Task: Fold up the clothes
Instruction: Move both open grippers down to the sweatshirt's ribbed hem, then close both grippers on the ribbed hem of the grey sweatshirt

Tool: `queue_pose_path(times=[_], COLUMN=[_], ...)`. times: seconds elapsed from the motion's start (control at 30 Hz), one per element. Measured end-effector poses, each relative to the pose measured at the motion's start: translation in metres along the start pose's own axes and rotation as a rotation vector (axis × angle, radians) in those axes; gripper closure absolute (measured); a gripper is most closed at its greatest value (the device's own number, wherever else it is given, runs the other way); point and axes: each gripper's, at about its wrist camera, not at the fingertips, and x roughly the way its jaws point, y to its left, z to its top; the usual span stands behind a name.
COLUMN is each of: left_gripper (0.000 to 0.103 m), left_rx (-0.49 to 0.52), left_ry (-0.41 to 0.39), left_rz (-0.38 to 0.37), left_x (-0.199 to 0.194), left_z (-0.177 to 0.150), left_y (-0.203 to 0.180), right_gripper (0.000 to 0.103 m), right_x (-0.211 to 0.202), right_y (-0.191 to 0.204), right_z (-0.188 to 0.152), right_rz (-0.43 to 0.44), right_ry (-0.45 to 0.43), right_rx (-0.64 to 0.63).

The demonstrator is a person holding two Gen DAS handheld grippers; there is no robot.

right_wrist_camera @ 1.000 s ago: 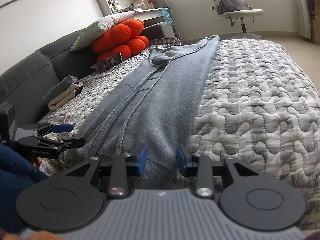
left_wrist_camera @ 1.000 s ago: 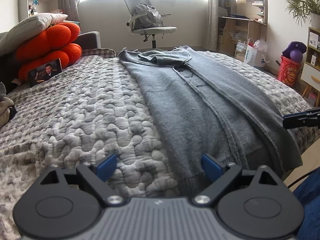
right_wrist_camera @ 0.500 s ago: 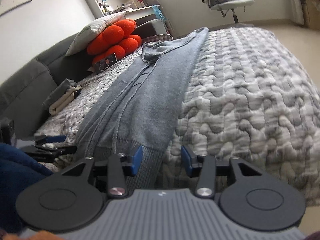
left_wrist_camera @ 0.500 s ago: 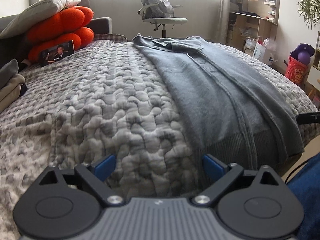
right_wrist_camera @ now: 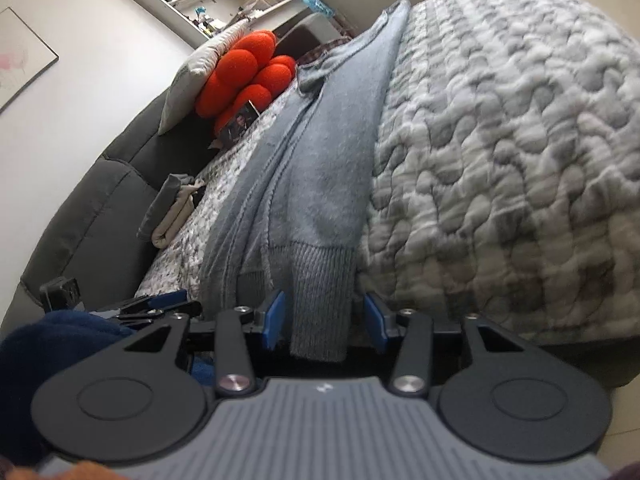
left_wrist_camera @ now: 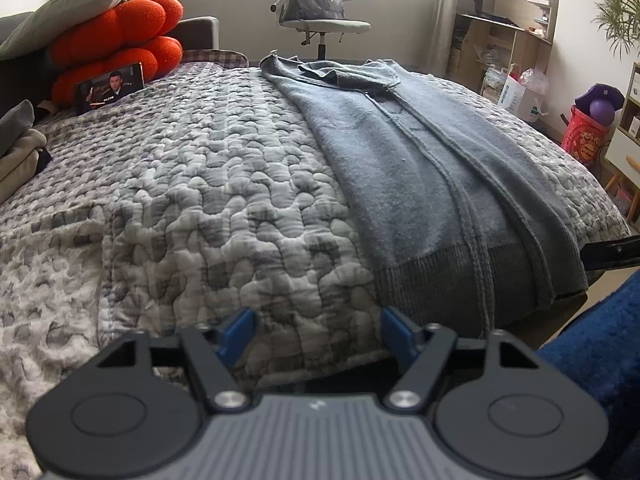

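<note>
The bed's quilt carries your grey cardigan, laid lengthwise with its ribbed hem draping over the near edge. Your right gripper straddles that hem, fingers apart, untouched. Your left gripper, just closing, stands apart over quilt. No writing legible.

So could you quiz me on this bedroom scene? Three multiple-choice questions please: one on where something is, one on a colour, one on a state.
1. Where does the phone stand?
A. against the orange cushion
B. on the office chair
C. on the cardigan

2. What colour is the cardigan?
A. red
B. grey-blue
C. white

3. How is the right gripper?
A. clamped on the quilt
B. open around the cardigan's ribbed hem
C. holding a pillow

Answers: 1 A, it leans on the cushion; 2 B, plain in both views; 3 B, gaps show beside the hem.
</note>
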Motion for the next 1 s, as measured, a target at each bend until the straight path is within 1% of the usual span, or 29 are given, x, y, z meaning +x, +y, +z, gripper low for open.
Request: queue_pose_path(times=[0.03,0.17,0.2,0.23,0.4,0.43,0.5,0.57,0.67,0.73,0.77,0.9,0.97,1.0], left_gripper=[0.043,0.049,0.055,0.059,0.059,0.059,0.064,0.064,0.064,0.060,0.060,0.057,0.057,0.057], left_rx=[-0.001,-0.037,-0.048,-0.061,-0.073,-0.083,-0.106,-0.139,-0.174,-0.199,-0.211,-0.236,-0.287,-0.315], left_ry=[0.001,0.008,0.010,0.012,0.015,0.020,0.032,0.047,0.066,0.074,0.077,0.082,0.100,0.109], left_rz=[-0.002,-0.040,-0.049,-0.056,-0.077,-0.101,-0.149,-0.187,-0.210,-0.230,-0.241,-0.277,-0.309,-0.328], left_x=[-0.001,-0.004,-0.004,-0.003,0.003,0.003,0.005,0.008,0.017,0.021,0.022,0.023,0.025,0.026], left_z=[0.001,0.003,0.004,0.004,0.007,0.007,0.008,0.008,0.007,0.008,0.009,0.009,0.007,0.006], left_y=[0.000,0.004,0.005,0.005,0.000,0.000,0.000,0.002,0.005,0.007,0.008,0.010,0.014,0.016], right_gripper=[0.055,0.055,0.055,0.055,0.056,0.056,0.056,0.057,0.058,0.059,0.059,0.065,0.067,0.070], right_x=[0.001,0.000,0.000,0.000,0.002,0.002,0.003,0.003,0.002,0.003,0.004,0.006,0.006,0.006], right_y=[0.000,-0.002,-0.002,-0.002,-0.002,-0.002,-0.001,-0.002,-0.004,-0.006,-0.006,-0.006,-0.007,-0.007], right_z=[0.000,0.001,0.000,0.000,0.002,0.003,0.003,0.004,0.004,0.006,0.007,0.010,0.009,0.009], right_rz=[0.006,0.027,0.031,0.037,0.046,0.048,0.055,0.065,0.080,0.091,0.096,0.110,0.115,0.115], right_ry=[0.005,0.010,0.009,0.009,0.012,0.014,0.014,0.012,0.008,0.008,0.010,0.019,0.023,0.025], right_rx=[0.004,0.016,0.017,0.014,-0.004,-0.006,-0.010,-0.014,-0.014,-0.013,-0.015,-0.018,-0.015,-0.012])
